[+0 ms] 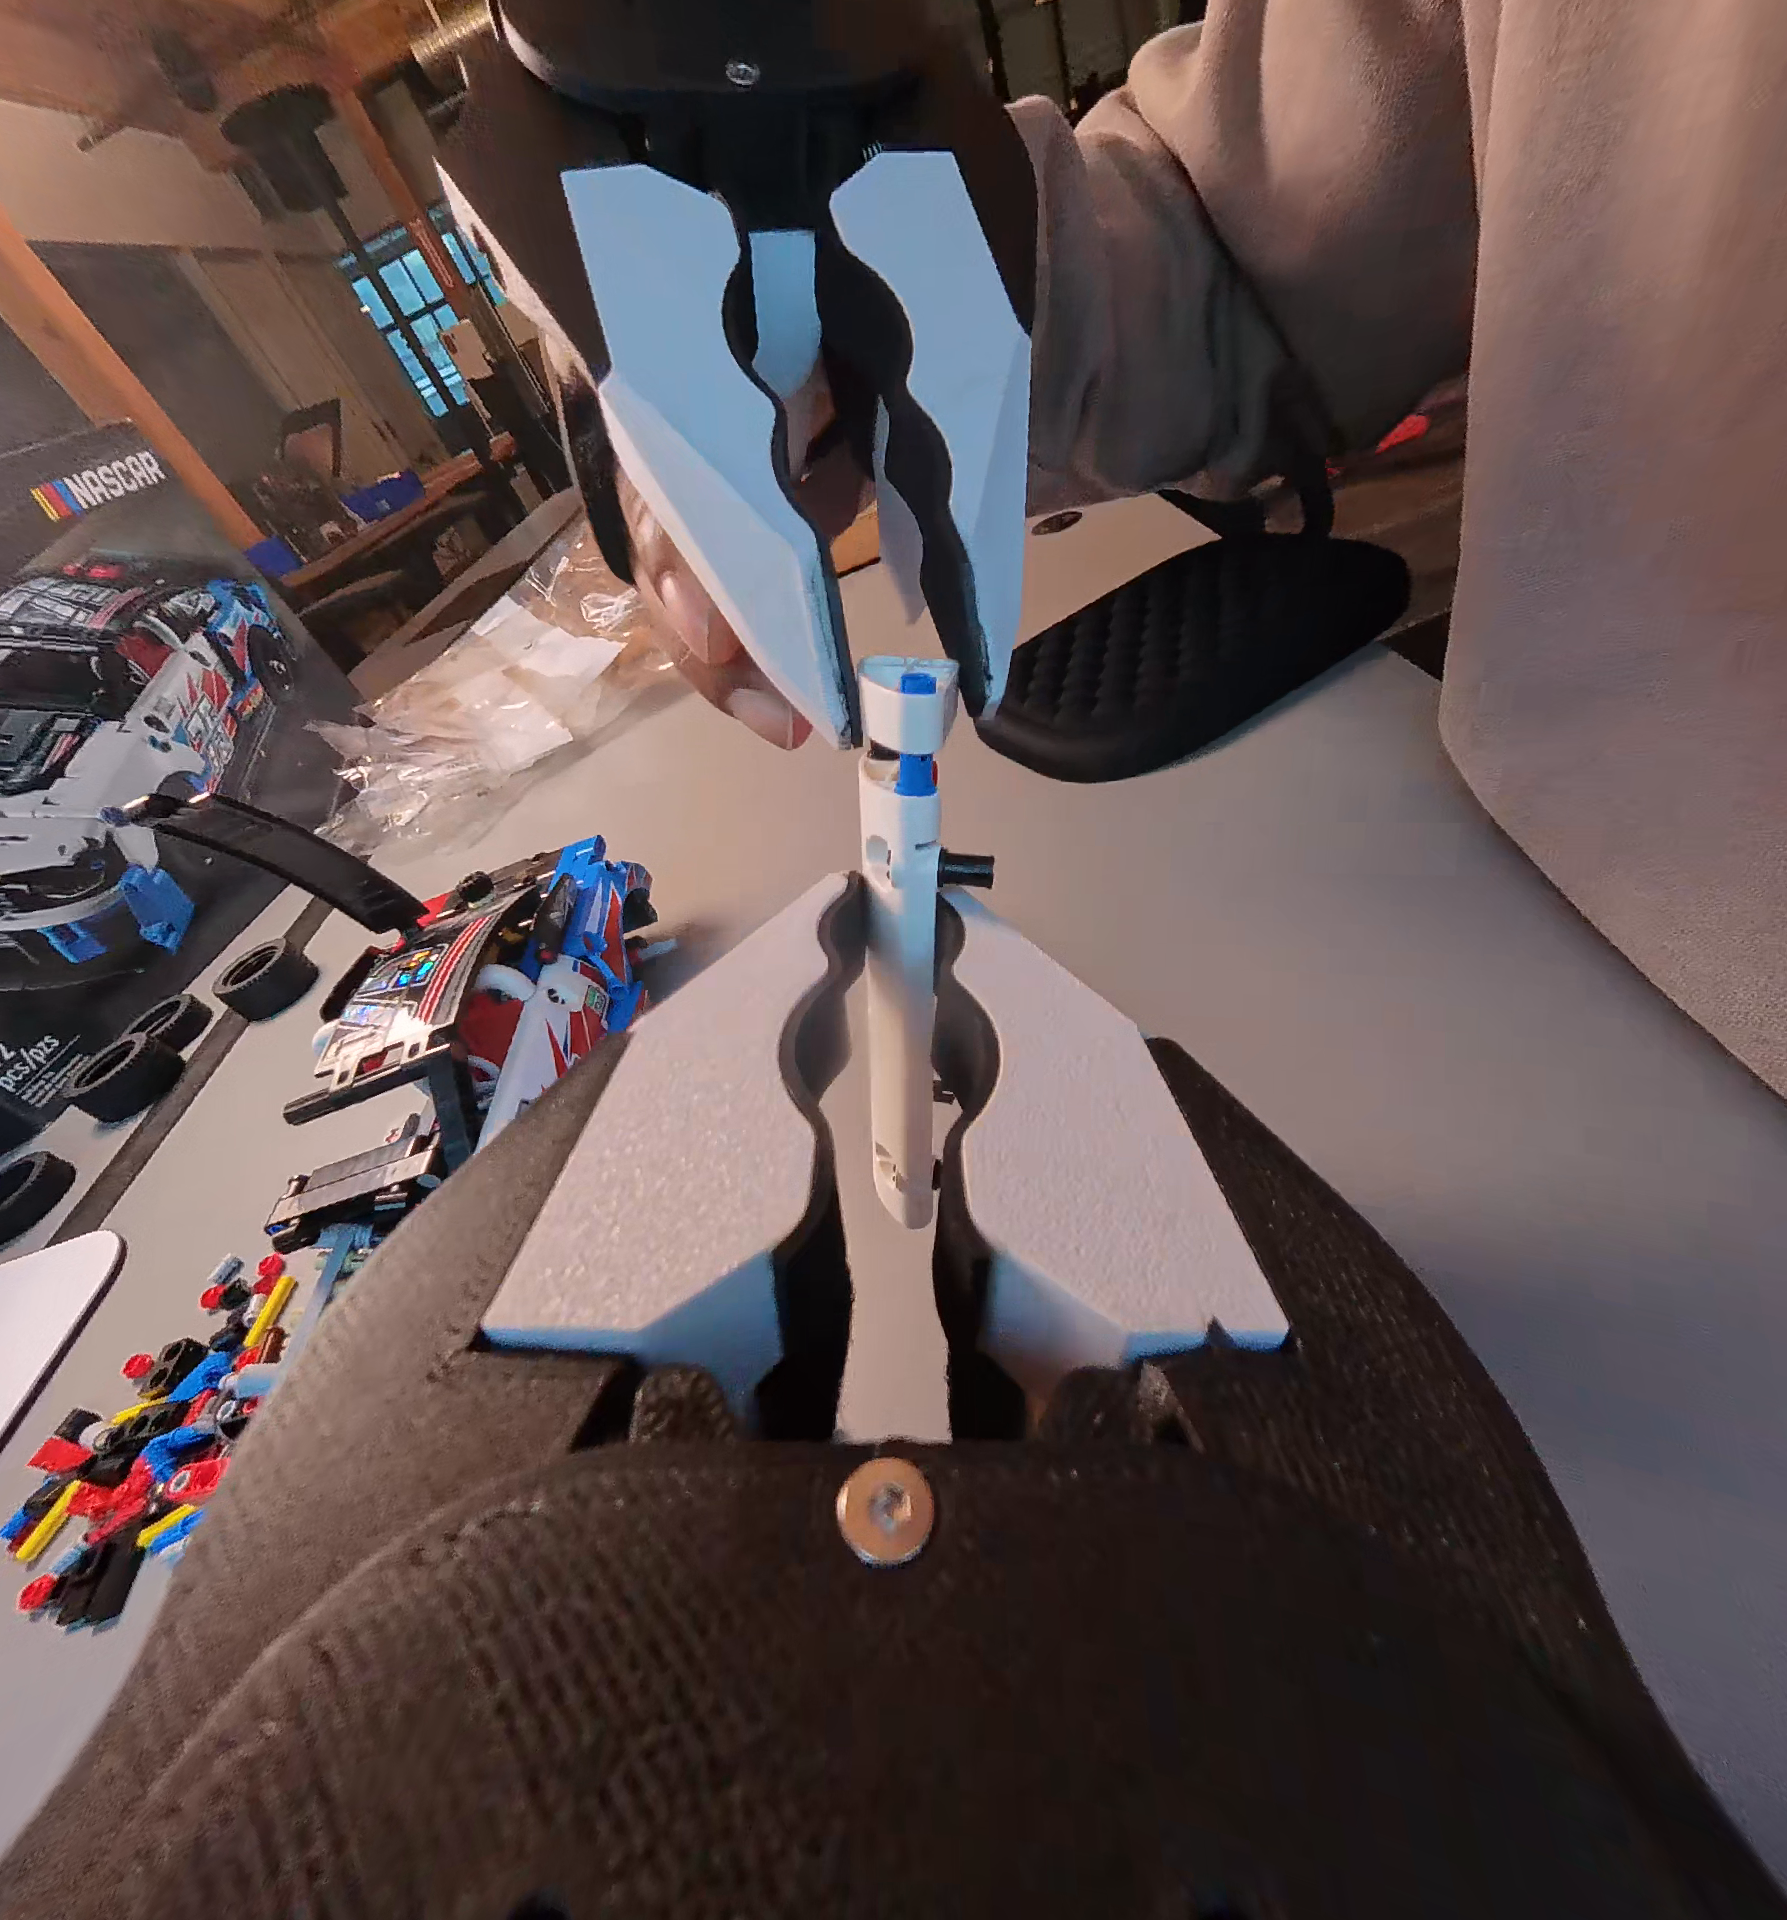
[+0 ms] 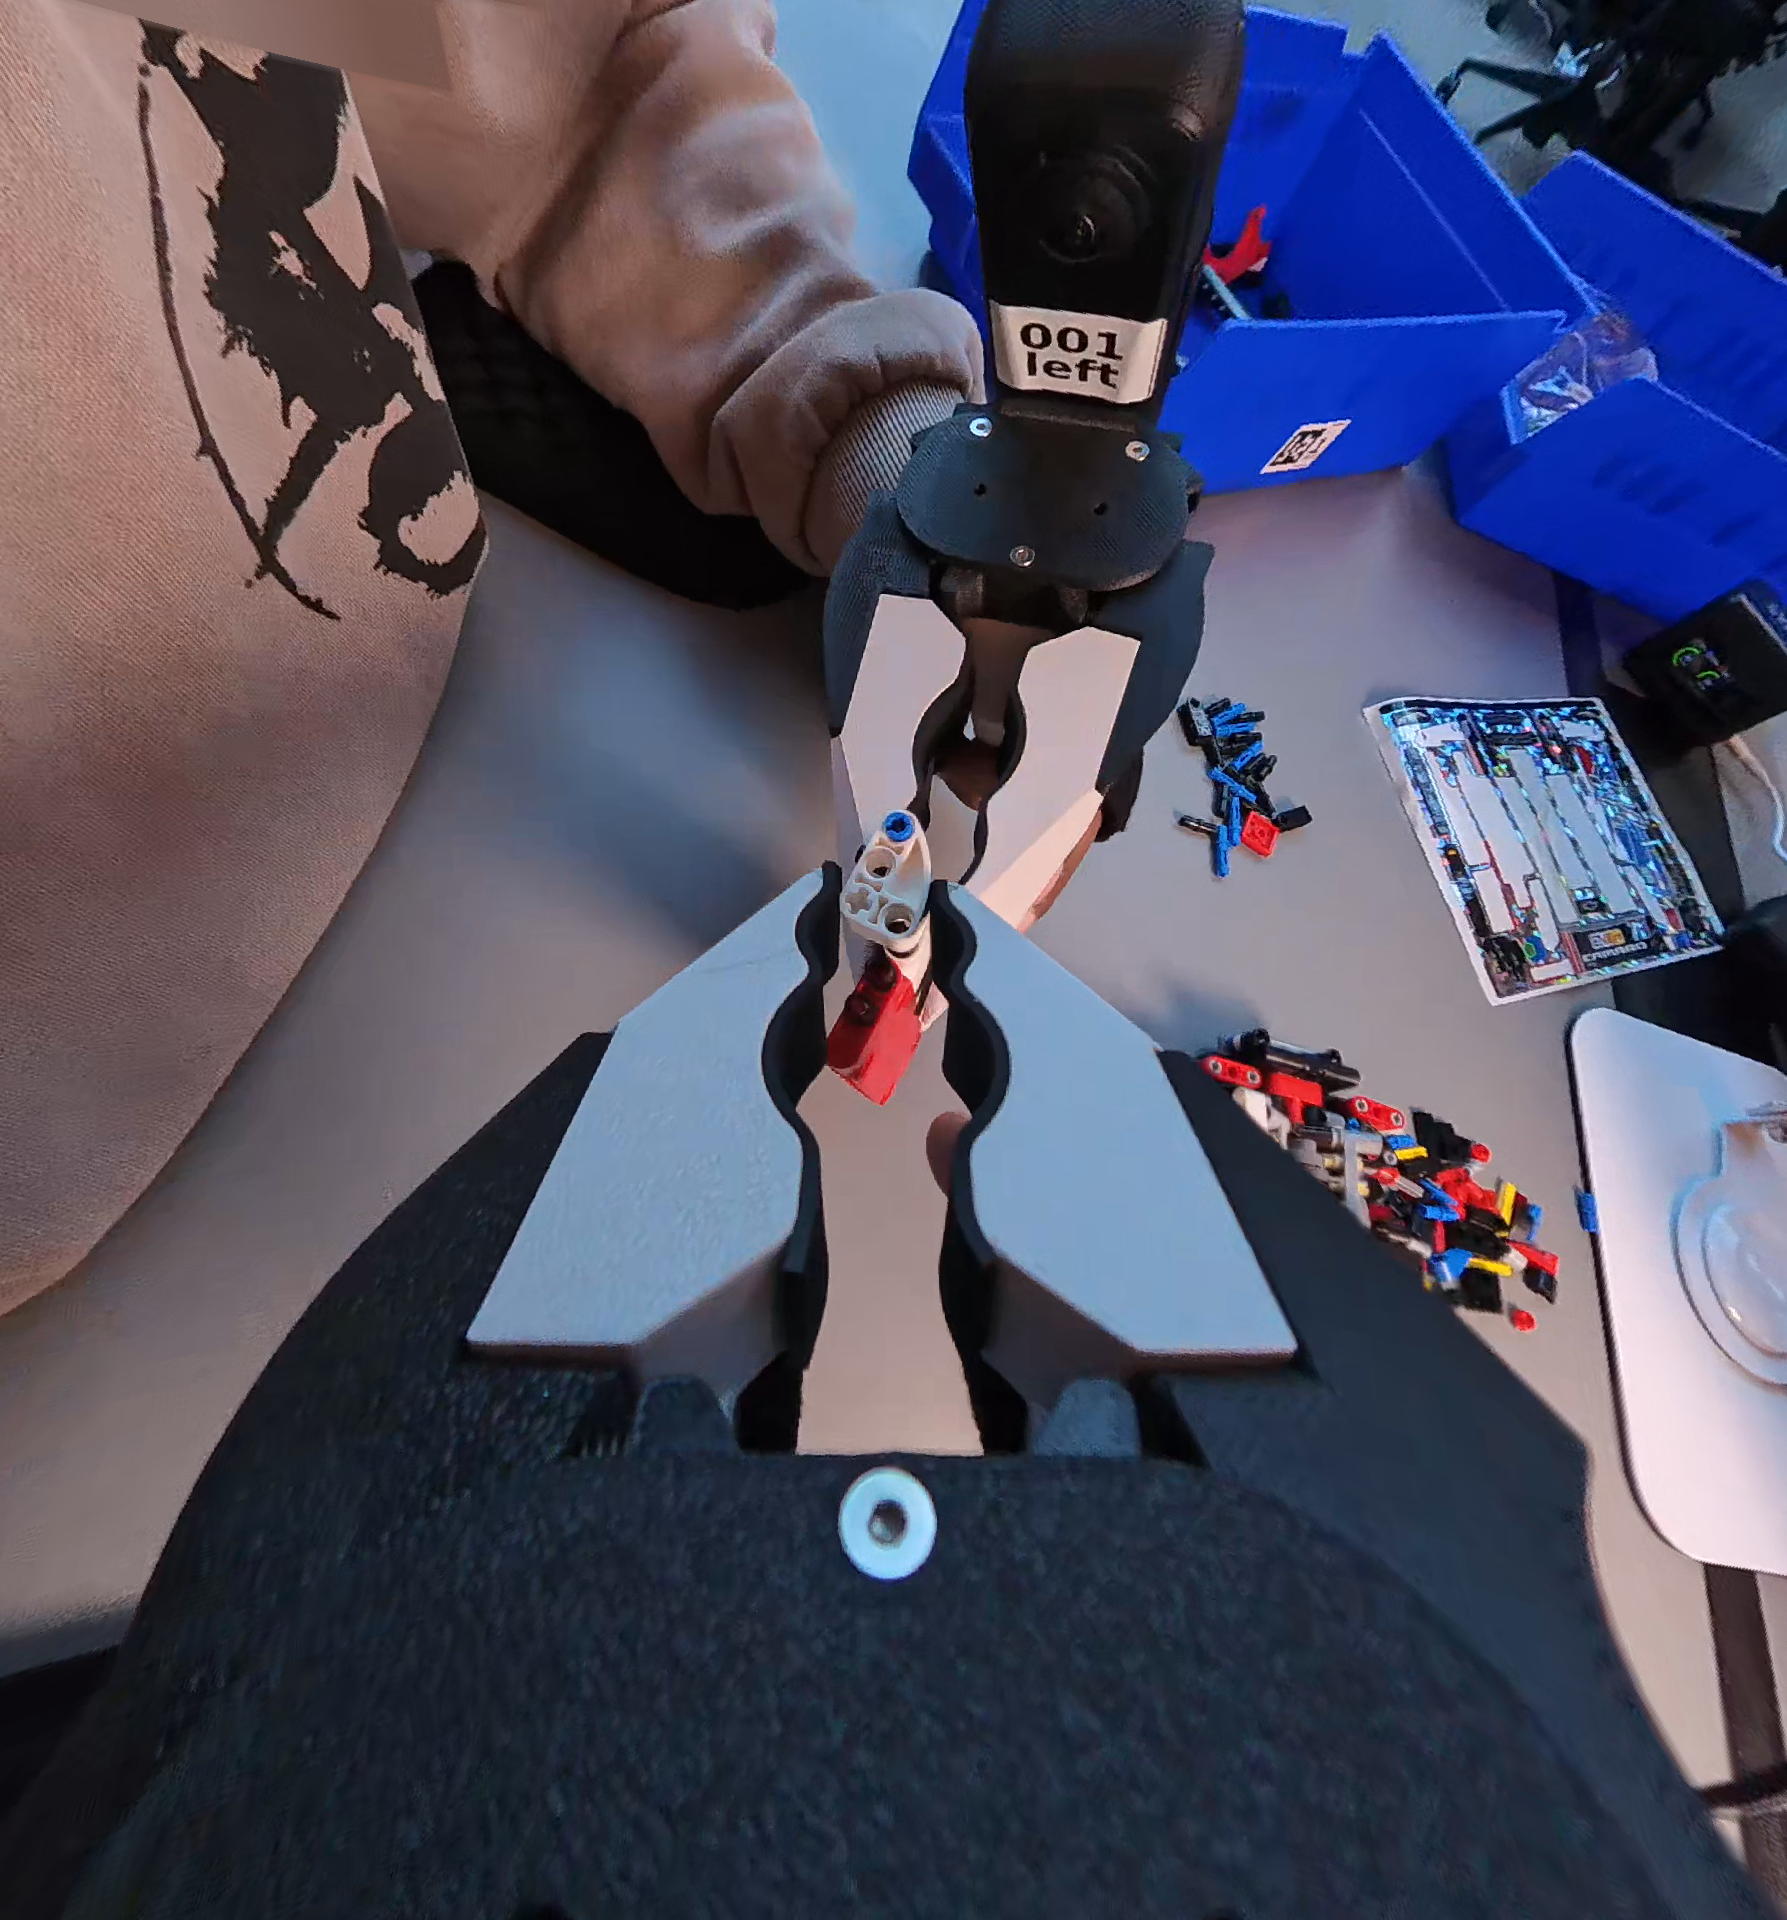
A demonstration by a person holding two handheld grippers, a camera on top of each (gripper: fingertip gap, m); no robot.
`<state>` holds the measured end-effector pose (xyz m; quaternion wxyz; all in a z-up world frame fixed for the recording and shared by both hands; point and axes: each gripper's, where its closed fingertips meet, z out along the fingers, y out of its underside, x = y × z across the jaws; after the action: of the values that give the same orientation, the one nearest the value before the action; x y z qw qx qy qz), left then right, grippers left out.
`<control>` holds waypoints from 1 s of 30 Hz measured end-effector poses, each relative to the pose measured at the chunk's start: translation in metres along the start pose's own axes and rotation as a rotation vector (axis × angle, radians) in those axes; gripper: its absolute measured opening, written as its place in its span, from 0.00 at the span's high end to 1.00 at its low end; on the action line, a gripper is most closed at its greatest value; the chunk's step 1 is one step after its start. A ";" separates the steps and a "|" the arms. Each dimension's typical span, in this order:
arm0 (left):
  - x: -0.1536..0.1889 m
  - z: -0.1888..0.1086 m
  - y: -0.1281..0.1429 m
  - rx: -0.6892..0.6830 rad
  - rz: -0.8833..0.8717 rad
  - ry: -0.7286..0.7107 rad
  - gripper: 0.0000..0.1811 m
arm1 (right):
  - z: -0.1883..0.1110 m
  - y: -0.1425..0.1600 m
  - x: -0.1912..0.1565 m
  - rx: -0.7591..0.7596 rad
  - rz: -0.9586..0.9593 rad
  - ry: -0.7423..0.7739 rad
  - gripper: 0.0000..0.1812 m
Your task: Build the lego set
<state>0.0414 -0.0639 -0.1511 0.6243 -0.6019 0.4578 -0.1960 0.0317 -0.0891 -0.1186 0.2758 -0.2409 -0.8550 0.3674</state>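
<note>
My left claw [image 1: 894, 904] was clamped on a white beam sub-assy [image 1: 901, 997], held above the worktop [image 1: 1284, 1039]. My right claw [image 2: 881, 899] pinched its small white end piece [image 2: 884, 883]. Car [image 1: 494, 997] was part-built; tyres [image 1: 265, 977] and loose parts pile [image 2: 1388, 1174] remained. Box [image 1: 58, 727], sticker sheet [image 2: 1543, 842] and claw tag carried print.

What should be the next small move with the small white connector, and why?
Probably press the small white connector, held by the right gripper, straight down onto the white beam in the left gripper. The blue pin already lines them up, but a gap shows between them.
</note>
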 end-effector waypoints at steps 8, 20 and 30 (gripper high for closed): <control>-0.011 -0.004 -0.009 0.021 0.044 -0.084 0.96 | 0.000 -0.002 0.010 -0.060 -0.052 0.146 0.92; -0.025 -0.004 0.019 -0.236 0.138 -0.214 0.96 | 0.003 0.022 0.020 -0.203 -0.106 0.293 0.93; -0.004 0.004 0.038 -0.376 0.073 -0.109 0.96 | 0.014 0.040 0.003 -0.144 -0.064 0.149 0.93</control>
<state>0.0309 -0.0515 -0.1859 0.5312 -0.7008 0.4733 -0.0516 0.0288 -0.0698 -0.1561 0.3320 -0.2592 -0.8636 0.2771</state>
